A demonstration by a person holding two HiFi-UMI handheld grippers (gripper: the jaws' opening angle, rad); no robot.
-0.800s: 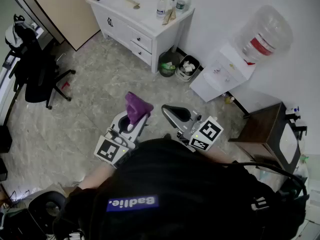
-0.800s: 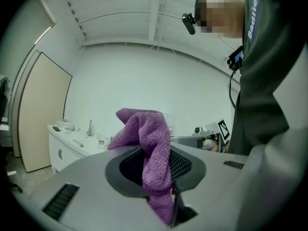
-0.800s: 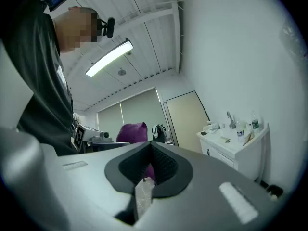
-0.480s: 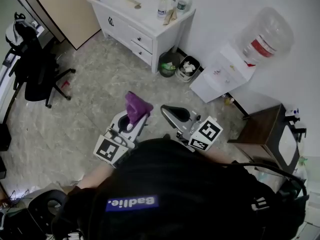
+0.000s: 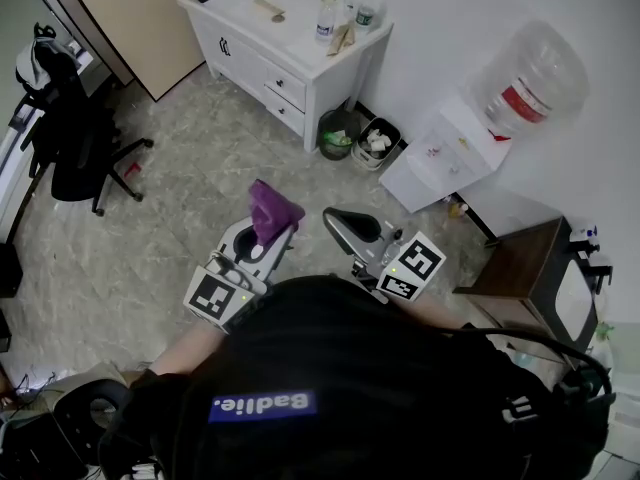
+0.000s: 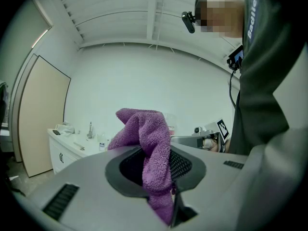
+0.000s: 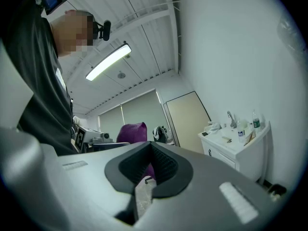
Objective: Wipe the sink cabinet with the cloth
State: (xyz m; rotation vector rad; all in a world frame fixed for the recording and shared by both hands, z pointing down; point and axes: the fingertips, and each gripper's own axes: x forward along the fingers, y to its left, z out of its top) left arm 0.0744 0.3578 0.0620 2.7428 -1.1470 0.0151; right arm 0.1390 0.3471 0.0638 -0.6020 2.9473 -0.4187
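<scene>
Purple cloth (image 5: 272,211) is clamped in the jaws of the left gripper (image 5: 263,240), bunched up and sticking out above them. In the left gripper view the cloth (image 6: 149,138) is seen pinched right between the dark pads, with a fold flopped over to the left and a tail hanging down toward the camera. So the left gripper (image 6: 155,163) is closed on it, no question.

The right gripper (image 5: 352,228) is held just beside it, to the right. In the right gripper view its jaws are seen brought together with nothing held in the right gripper (image 7: 150,170); only a bit of the cloth (image 7: 132,131) is glimpsed behind them.

The sink cabinet (image 5: 285,46) is well apart from both grippers, over by the far wall, white, with drawers on the front. Its worktop is cluttered with a couple of bottles (image 5: 325,18) and other small stuff that can't be made out. It's also picked up in the left gripper view (image 6: 72,150) and the right gripper view (image 7: 236,150).

2 small bins (image 5: 358,133) are parked beside the cabinet, and a water dispenser (image 5: 450,143) with a big bottle on top is set against the wall further right. A black office chair (image 5: 75,143) is spotted off to the left on the marble-look floor (image 5: 200,168).
</scene>
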